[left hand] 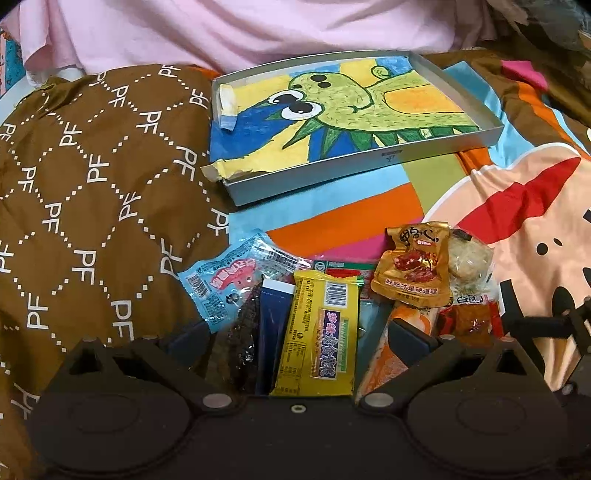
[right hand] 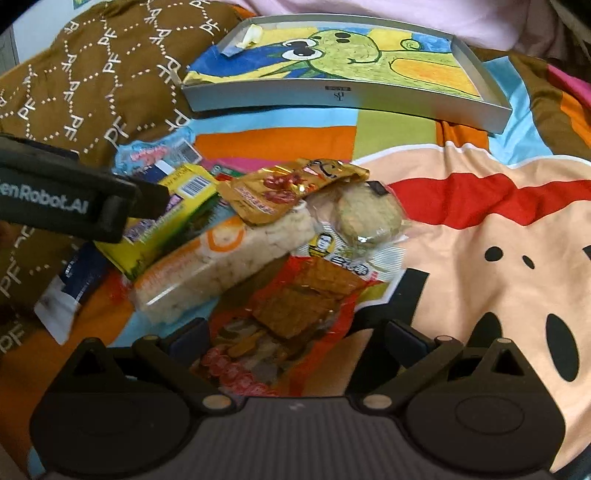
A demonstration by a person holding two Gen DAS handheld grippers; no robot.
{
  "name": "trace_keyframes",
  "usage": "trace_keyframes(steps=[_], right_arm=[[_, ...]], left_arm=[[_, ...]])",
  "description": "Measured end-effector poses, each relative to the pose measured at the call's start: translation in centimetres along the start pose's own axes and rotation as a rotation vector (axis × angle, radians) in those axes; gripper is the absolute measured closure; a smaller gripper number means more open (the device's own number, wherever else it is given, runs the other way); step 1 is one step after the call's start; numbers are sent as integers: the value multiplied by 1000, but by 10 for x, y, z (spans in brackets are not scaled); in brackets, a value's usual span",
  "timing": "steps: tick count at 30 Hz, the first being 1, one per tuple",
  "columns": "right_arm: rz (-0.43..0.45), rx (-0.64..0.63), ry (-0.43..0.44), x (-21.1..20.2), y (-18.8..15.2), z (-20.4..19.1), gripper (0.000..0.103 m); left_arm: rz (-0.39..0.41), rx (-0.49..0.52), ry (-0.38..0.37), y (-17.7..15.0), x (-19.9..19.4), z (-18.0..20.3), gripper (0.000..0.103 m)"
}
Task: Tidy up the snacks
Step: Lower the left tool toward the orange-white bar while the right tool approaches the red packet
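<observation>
Left wrist view: left gripper (left hand: 317, 332), jaws spread wide and empty, is straddling the yellow foil snack bar (left hand: 319, 330). Right gripper (right hand: 295, 334), equally open, is poised over the red tofu packet (right hand: 295, 314); the shallow grey cardboard tray (right hand: 354, 96) is waiting beyond, unfilled.

Brown "PF" quilt (left hand: 92, 177) beside a colourful cartoon bedsheet (left hand: 524, 206), pink cloth (left hand: 258, 29) behind.

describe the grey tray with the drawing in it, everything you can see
The tray is a shallow grey rectangular box, open on top, seemingly card or thin metal, with low walls and a small mark on its near wall. A crayon drawing of a green big-eyed creature on yellow and blue lines its floor; the paper's near-left corner is torn and overhangs. No snacks lie in it. It rests on the colourful blanket, beyond the snack pile, apart from it.
</observation>
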State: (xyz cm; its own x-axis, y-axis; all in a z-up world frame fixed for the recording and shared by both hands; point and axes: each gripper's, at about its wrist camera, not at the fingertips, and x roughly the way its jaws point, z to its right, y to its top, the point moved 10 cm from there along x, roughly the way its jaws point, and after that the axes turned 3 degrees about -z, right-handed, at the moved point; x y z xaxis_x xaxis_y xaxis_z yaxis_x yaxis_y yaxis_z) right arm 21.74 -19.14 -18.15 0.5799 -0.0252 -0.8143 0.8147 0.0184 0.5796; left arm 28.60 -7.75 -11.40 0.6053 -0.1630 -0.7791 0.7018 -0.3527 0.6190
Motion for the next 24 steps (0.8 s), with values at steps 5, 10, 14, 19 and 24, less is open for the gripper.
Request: trace_keyframes(steps=[5, 10, 14, 19, 24], right_arm=[[-20, 6, -87, -5, 0, 23, 0], [-30, 1, -121, -9, -1, 38, 0], [-4, -33, -122, -15, 0, 33, 0], [40, -30, -55, -24, -2, 25, 0], [50, 4, -13, -16, 2, 24, 0]], left_arm=[[-3, 22, -6, -2, 0, 5, 1], [1, 50, 3, -3, 1, 8, 1], [1, 72, 7, -5, 5, 8, 1], [-33, 81, 2, -10, 13, 12, 1], [-25, 102, -29, -11, 11, 17, 1]])
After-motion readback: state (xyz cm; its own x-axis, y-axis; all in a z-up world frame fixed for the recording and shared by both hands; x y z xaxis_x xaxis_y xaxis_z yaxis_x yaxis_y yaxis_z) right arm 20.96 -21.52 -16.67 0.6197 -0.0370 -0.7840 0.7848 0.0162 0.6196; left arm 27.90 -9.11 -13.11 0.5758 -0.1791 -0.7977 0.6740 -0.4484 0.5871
